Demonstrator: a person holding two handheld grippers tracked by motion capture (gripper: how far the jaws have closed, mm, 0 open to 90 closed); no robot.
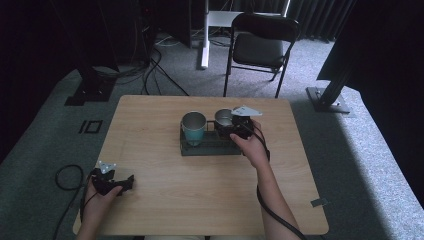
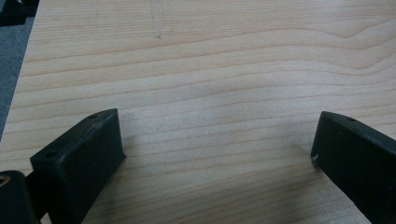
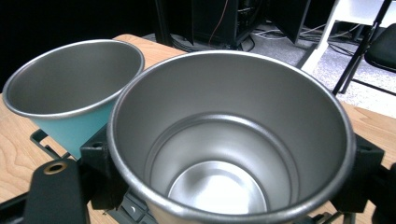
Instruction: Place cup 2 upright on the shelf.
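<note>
Steel cup point(image 3: 233, 154) stands upright, mouth up, long axis vertical, in the dark rack point(image 1: 207, 145) mid-table point(image 1: 200, 200), just beside the teal cup point(image 1: 193, 127). The right tool point(image 1: 235, 131) has its jaws against the steel cup's opposite sides. The left tool point(image 1: 127, 181) rests wide open near the table's front left corner.

We see a teal cup point(image 1: 193, 131) with a bare silver steel inside, left in the dark grey rack point(image 1: 207, 148). Right of it, a plain silver steel cup point(image 3: 229, 140) — no paint visible. Both grippers black: right gripper point(image 1: 239, 127), left gripper point(image 1: 131, 181), each topped by a pale grey plate. Table point(image 2: 224, 70) is light wood — wavy brown grain. Carpet grey, far chair point(image 1: 261, 45) black.
</note>
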